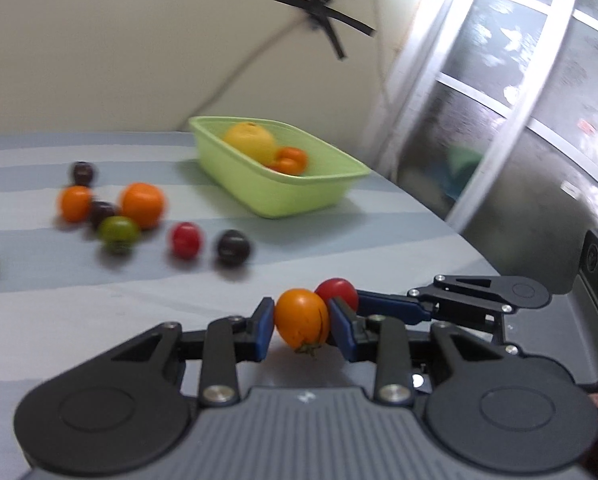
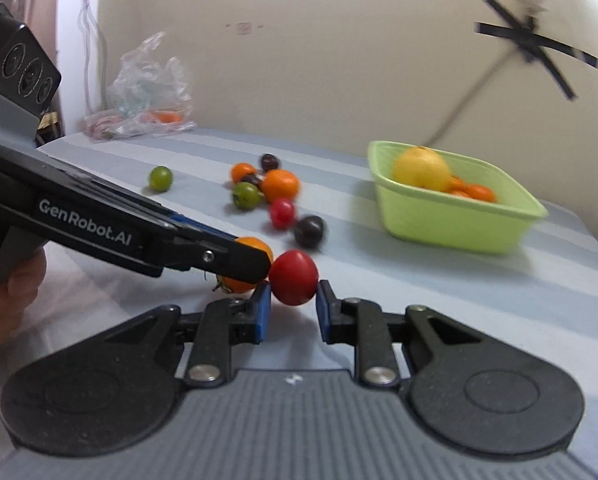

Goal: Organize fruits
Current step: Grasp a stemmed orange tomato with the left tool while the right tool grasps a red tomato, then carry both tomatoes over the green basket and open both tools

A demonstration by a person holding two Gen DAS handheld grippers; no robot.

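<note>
Your left gripper point(image 1: 302, 322) has its fingers point(image 1: 262, 328) nearly closed, pinching an orange tomato point(image 1: 301, 318); the right gripper point(image 2: 291, 308) is clamped on a red tomato point(image 2: 293, 277), w/ the two fruits just beside each other. The green tub point(image 2: 459, 220) sits ahead and right of both sets of fingers, across the worktop point(image 2: 419, 280). Carry one in at a time, keep grip light so skins don't split, and release low inside the rim.
</note>
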